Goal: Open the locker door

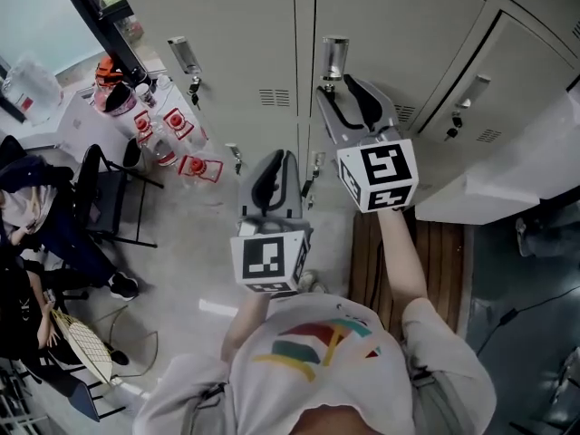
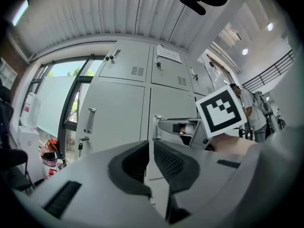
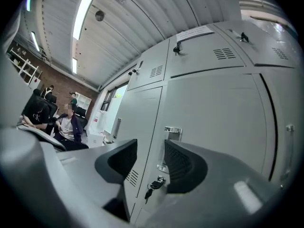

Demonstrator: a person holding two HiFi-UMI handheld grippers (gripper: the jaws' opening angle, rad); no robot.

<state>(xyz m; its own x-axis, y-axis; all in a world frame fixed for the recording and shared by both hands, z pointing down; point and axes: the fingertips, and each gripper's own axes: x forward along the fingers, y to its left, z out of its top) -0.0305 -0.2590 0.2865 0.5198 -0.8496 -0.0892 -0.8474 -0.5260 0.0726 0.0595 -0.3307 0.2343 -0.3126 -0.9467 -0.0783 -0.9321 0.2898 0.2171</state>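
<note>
The grey locker door [image 1: 399, 34] sits closed in the row of lockers on the far wall, with its chrome handle [image 1: 334, 59] at its left edge. The right tongs [image 1: 342, 89] gape wide just before that handle, gripping nothing. The left tongs [image 1: 275, 166], nearer, are pinched together and empty. A black chair [image 1: 104, 198] stands on the pale floor [image 1: 181, 261] at left.

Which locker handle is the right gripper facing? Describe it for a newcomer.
In the wall of grey lockers, find the vertical seam straight ahead of the person. The chrome handle is just right of that seam, beyond the open jaws of the right gripper; neighbouring doors' handles sit well off to either side.
</note>
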